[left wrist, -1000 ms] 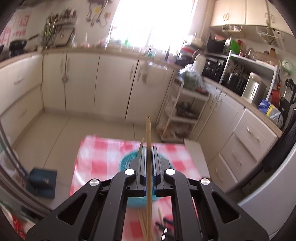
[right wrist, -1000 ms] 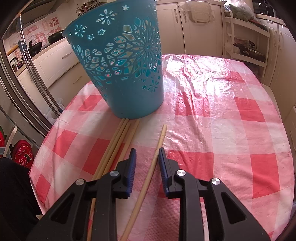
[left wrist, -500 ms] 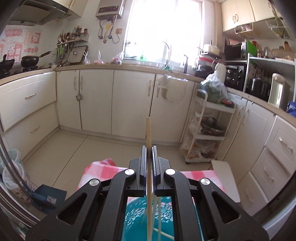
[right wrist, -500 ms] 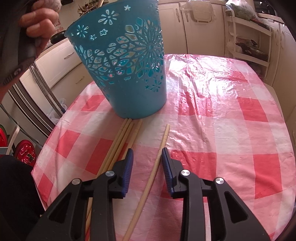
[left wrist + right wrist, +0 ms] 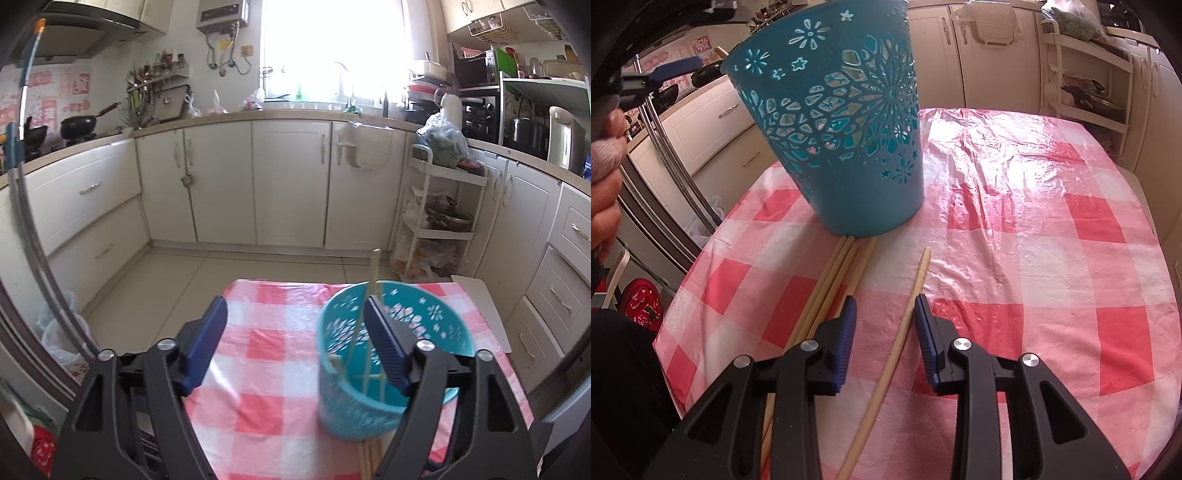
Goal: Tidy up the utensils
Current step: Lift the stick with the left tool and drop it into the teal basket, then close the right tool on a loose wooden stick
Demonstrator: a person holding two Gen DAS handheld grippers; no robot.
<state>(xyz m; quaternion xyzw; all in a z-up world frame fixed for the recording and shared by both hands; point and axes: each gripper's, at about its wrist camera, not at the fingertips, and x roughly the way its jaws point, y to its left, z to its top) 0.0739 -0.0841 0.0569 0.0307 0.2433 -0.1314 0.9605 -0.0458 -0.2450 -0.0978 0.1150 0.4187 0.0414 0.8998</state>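
Checked cloth covers worktop (image 5: 1015, 192). Teal basket (image 5: 846, 147) upright, chopsticks inside (image 5: 369, 314). Left hand-held gripper (image 5: 295, 328) just sprang wide, empty. Right hand-held gripper (image 5: 885, 317) parted, straddling single chopstick (image 5: 905, 325); bundle (image 5: 831, 280) beside, touching basket base.

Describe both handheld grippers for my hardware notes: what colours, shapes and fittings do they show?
The left gripper and right gripper look alike: matte black angular plastic linkages with triangular cut-outs and round silver pivot screws. Each ends in two flat fingers faced with ribbed dark-blue pads. No cables or markings show. A pinkish knit sleeve cuff edges the right view.
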